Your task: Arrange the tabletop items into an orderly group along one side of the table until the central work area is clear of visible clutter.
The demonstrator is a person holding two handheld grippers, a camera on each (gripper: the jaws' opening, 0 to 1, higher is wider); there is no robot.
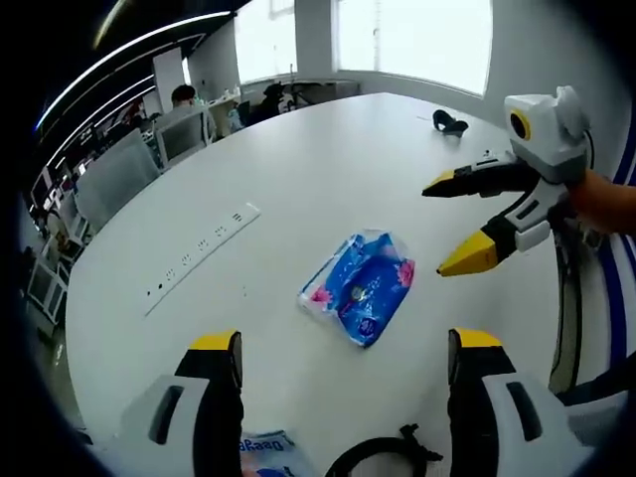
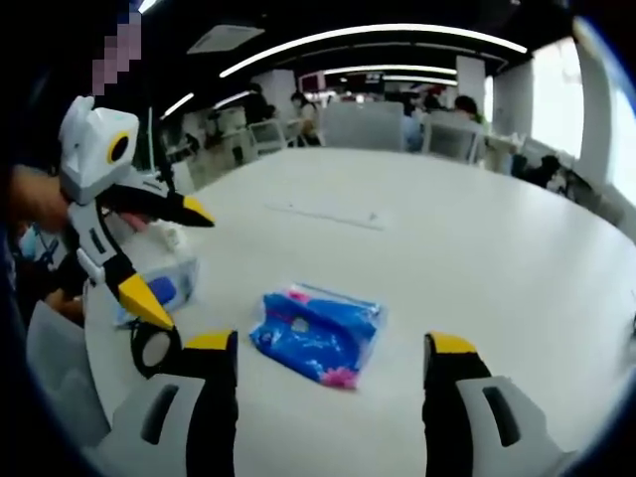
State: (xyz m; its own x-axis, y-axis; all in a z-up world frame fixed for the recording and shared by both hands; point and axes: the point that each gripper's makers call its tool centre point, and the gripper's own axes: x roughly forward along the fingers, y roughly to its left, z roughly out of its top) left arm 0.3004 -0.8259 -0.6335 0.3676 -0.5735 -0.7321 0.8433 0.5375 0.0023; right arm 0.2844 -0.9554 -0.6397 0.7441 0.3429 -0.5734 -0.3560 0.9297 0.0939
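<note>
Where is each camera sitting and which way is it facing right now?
Left gripper view: rides the left gripper, looking along its open jaws across the white table toward windows; the right gripper enters from the right.
Right gripper view: rides the right gripper, facing the office; the left gripper enters from the left.
Shared: the blue tissue pack.

Open-plan office: large white meeting table [image 1: 328, 169], office chairs [image 1: 114, 174], ceiling light strips [image 2: 378, 35].
</note>
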